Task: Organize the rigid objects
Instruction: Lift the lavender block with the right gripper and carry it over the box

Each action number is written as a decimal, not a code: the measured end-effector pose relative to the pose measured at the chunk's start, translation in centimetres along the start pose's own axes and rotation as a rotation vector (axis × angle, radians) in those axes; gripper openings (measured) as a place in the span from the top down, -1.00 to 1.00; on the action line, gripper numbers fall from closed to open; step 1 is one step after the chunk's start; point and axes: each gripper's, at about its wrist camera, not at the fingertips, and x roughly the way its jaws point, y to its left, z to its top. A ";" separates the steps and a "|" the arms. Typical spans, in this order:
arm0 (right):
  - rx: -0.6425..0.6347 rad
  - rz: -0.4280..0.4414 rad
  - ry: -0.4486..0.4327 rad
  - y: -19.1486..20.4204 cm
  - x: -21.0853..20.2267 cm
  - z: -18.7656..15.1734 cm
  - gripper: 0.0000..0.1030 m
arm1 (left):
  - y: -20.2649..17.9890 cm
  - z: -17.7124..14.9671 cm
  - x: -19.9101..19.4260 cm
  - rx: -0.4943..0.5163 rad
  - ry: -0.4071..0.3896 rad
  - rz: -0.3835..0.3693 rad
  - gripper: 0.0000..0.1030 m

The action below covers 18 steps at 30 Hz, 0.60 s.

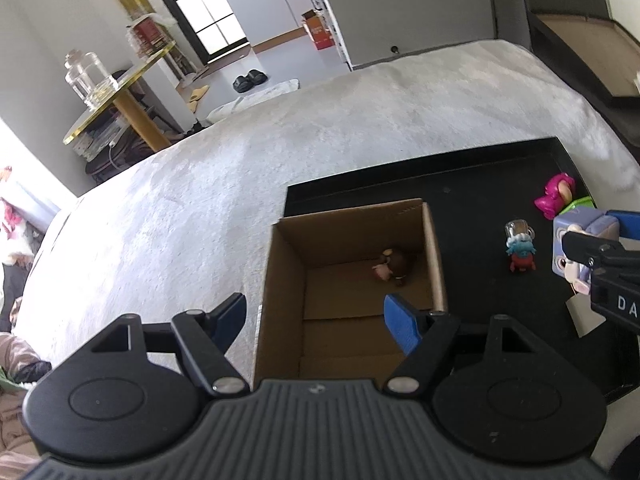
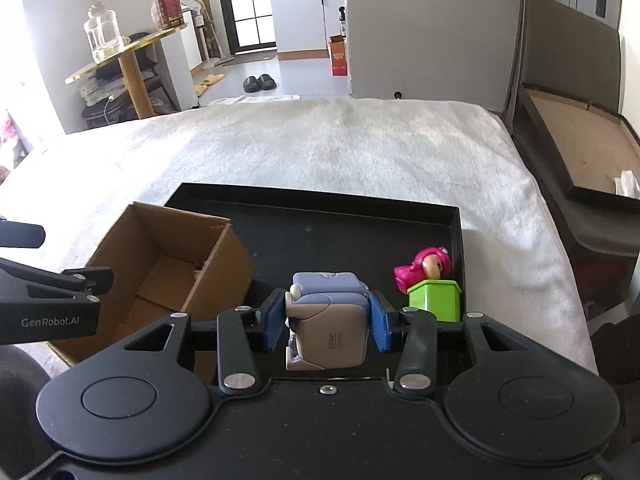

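Black gripper housings fill the bottom of both wrist views. Beyond them, a white bed point(image 2: 340, 148) spreads across mid-frame, carrying a black tray point(image 2: 320, 216). An open cardboard box point(image 1: 348, 280) sits at the tray's left end, a small brown figurine point(image 1: 394, 266) lying on its floor at centre frame in the left wrist view. The left gripper point(image 1: 316, 320) hangs over the box's near left wall, blue pads spread wide with nothing between them. The right gripper point(image 2: 326, 320), at lower centre of its own view, pinches a lavender-and-beige block toy point(image 2: 328, 320) between its pads. Just right of it stands a green box point(image 2: 436, 300) with a pink figure point(image 2: 424, 268) against its top. A small blue-and-red figurine point(image 1: 520, 250) stands on the tray, between the cardboard box and the held toy.
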 end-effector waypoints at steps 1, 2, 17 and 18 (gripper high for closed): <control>-0.002 0.001 -0.003 0.3 -0.1 0.1 0.16 | 0.3 -0.1 -0.1 -0.005 -0.001 0.001 -0.45; -0.002 0.002 -0.006 0.6 -0.3 0.2 0.16 | 0.6 -0.2 -0.2 -0.009 -0.003 0.001 -0.45; -0.036 0.019 -0.028 3.7 -1.6 0.8 0.16 | 4.2 -1.8 -0.5 -0.102 0.007 -0.020 -0.45; -0.038 0.020 -0.028 3.8 -1.7 0.8 0.16 | 4.4 -1.8 -0.5 -0.110 0.008 -0.017 -0.45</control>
